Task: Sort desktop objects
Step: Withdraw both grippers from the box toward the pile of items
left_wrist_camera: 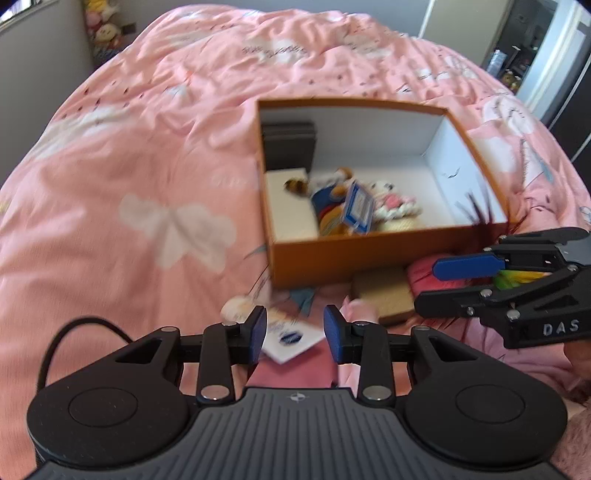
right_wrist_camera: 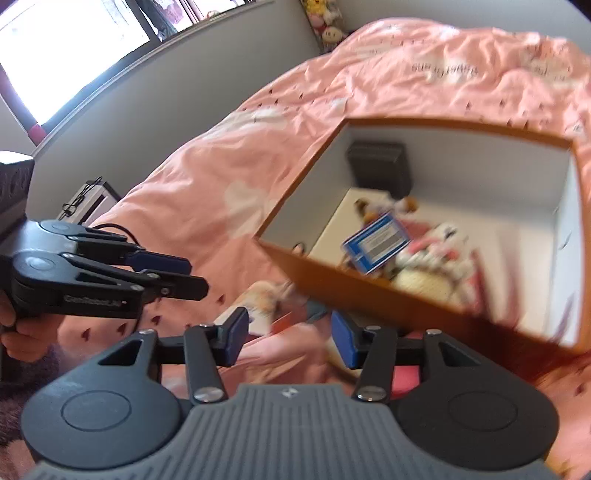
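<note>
An orange box (left_wrist_camera: 369, 254) (right_wrist_camera: 351, 295) with a white inside sits open on the pink bed. In it lie small plush toys (left_wrist_camera: 343, 199) (right_wrist_camera: 424, 258) with a blue-and-white tag (right_wrist_camera: 376, 243), and dark flat cases (left_wrist_camera: 290, 144) lean in its far corner. My left gripper (left_wrist_camera: 295, 332) (right_wrist_camera: 195, 275) hovers open in front of the box, above a small plush (left_wrist_camera: 240, 306) and its white tag (left_wrist_camera: 291, 339). My right gripper (right_wrist_camera: 290, 336) (left_wrist_camera: 436, 288) is also open, close to the box's near corner, with nothing between its pads.
Just before the box lie a tan block (left_wrist_camera: 384, 291), a pink soft item (left_wrist_camera: 436, 273) and dark red feathers (left_wrist_camera: 480, 221). The pink duvet (left_wrist_camera: 147, 147) spreads left and beyond. A grey wall (right_wrist_camera: 147, 122), a window and far plush toys (left_wrist_camera: 103, 33) border the bed.
</note>
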Tool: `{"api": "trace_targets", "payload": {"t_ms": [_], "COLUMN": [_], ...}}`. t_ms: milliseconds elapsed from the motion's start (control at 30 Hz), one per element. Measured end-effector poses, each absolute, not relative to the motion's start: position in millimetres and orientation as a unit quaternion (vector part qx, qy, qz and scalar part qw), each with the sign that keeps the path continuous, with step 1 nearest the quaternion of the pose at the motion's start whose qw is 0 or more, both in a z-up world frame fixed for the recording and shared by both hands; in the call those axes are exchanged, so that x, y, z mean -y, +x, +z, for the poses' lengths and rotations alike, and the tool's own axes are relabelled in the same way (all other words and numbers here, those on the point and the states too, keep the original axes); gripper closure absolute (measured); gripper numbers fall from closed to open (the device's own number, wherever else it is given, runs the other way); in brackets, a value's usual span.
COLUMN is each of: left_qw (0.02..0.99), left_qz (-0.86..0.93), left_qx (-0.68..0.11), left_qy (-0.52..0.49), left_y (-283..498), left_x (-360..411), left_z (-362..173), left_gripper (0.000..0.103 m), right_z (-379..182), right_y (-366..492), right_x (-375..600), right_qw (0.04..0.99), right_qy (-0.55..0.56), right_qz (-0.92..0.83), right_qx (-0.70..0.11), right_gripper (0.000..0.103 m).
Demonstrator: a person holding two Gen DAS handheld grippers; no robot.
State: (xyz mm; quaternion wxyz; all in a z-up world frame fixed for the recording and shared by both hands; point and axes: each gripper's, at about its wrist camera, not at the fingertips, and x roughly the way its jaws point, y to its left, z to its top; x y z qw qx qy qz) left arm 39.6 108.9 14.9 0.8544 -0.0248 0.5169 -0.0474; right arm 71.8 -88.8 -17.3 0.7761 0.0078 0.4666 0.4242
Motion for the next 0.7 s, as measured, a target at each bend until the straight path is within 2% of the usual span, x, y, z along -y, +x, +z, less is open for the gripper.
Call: {"api": "trace_targets", "payload": {"t_ms": [267, 333, 467, 567, 700], "left_qw": [0.854, 0.855, 0.855, 0.855, 0.853], "left_qz": [-0.022, -0.017, -0.015, -0.015, -0.018], "left_qx": [-0.519, -0.518, -0.518, -0.519, -0.521], "left_qy": [-0.025, -0.025, -0.026, -0.024, -0.017], "left_y": [24, 23, 23, 23, 23], "left_x": [-121, -122, -123, -123, -122], "left_z": [11, 11, 8, 7, 5], "left_gripper": [0.062, 0.057, 0.056, 0.056, 0.056], "right_z": [-46, -53, -63, -63, -56], "right_y": [45, 41, 38, 38, 33], "right_x": [40, 30, 20, 25, 43], "right_qw": [0.749, 0.743, 0.745, 0.747, 0.749], "right_qy": [-0.022, -0.037, -0.064, -0.058, -0.045], "right_qz": [0.401, 0.4, 0.386, 0.383, 0.38], "right_qx": [-0.528, -0.535, -0.54, -0.54, -0.541], "right_gripper": [0.027, 0.026, 0.023, 0.026, 0.037]}}
